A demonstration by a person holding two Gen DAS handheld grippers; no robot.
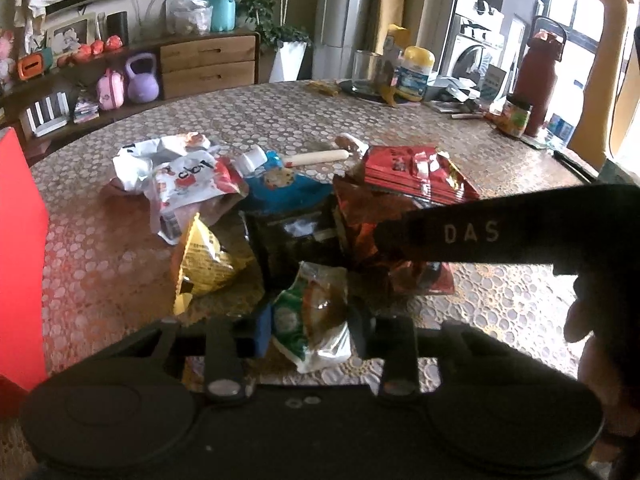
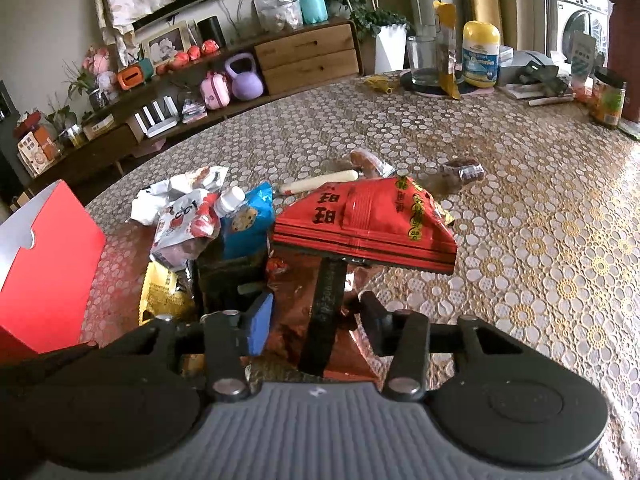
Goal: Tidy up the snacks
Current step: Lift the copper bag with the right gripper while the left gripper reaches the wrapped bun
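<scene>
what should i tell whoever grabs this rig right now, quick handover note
Left gripper: closed on the green-and-white snack packet, near edge of the pile.
Right gripper: jaws around the orange-red foil bag; pads look close to it, contact not clear.
Snacks: still heaped mid-table: red zip pouch on top, blue cookie bag, yellow bag, white pouch.
Red box stands to the left of the pile.
Done: nothing sorted yet.
Left: lift both packets, move the pile, probably into the box.
</scene>
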